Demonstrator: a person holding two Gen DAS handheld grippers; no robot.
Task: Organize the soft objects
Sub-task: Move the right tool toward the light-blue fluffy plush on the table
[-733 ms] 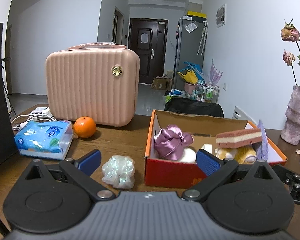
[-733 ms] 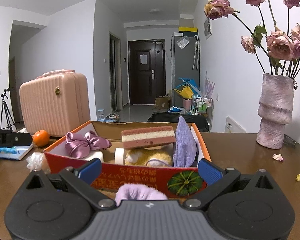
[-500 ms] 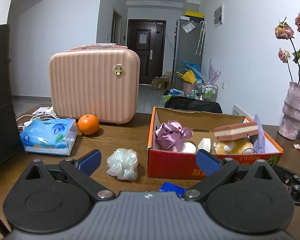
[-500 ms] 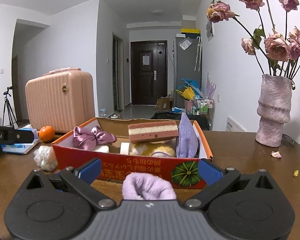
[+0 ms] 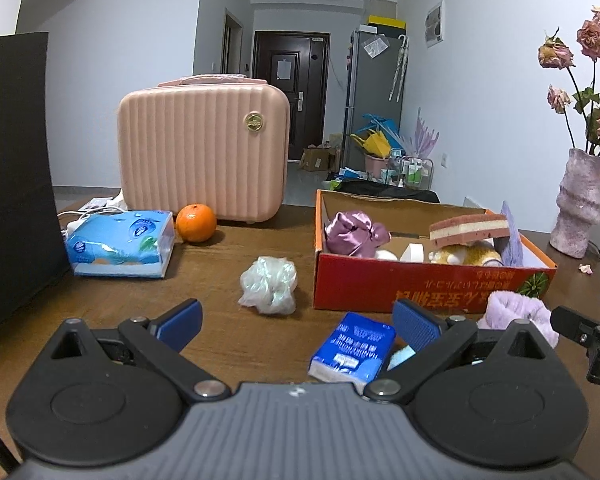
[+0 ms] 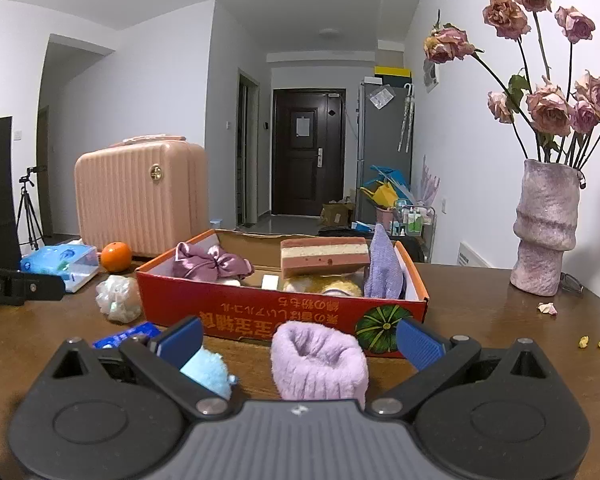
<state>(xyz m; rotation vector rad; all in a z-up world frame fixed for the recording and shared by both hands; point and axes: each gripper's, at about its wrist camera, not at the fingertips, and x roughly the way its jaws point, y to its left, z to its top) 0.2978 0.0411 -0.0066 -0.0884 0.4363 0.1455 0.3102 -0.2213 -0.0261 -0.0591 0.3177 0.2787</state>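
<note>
A red cardboard box (image 5: 428, 286) (image 6: 260, 312) on the wooden table holds a purple satin bow (image 6: 210, 264), a pink-and-cream sponge (image 6: 324, 256), a yellow plush (image 6: 320, 286) and a lilac cloth (image 6: 382, 270). My right gripper (image 6: 298, 338) is open, with a lilac fluffy roll (image 6: 320, 360) lying between its fingers in front of the box. A light blue fluffy item (image 6: 206, 370) lies by its left finger. My left gripper (image 5: 296, 320) is open and empty. A crumpled white bag (image 5: 269, 285) and a blue tissue pack (image 5: 352, 346) lie ahead of it.
A pink suitcase (image 5: 204, 148) stands at the back left, with an orange (image 5: 196, 223) and a blue tissue box (image 5: 120, 242) in front. A dark panel (image 5: 12, 168) is at far left. A vase of dried roses (image 6: 548, 228) stands at right, with crumbs (image 6: 592, 344) nearby.
Both grippers have drawn back from the box. The blue tissue pack, the lilac roll and the light blue item have come into view near the fingers.
</note>
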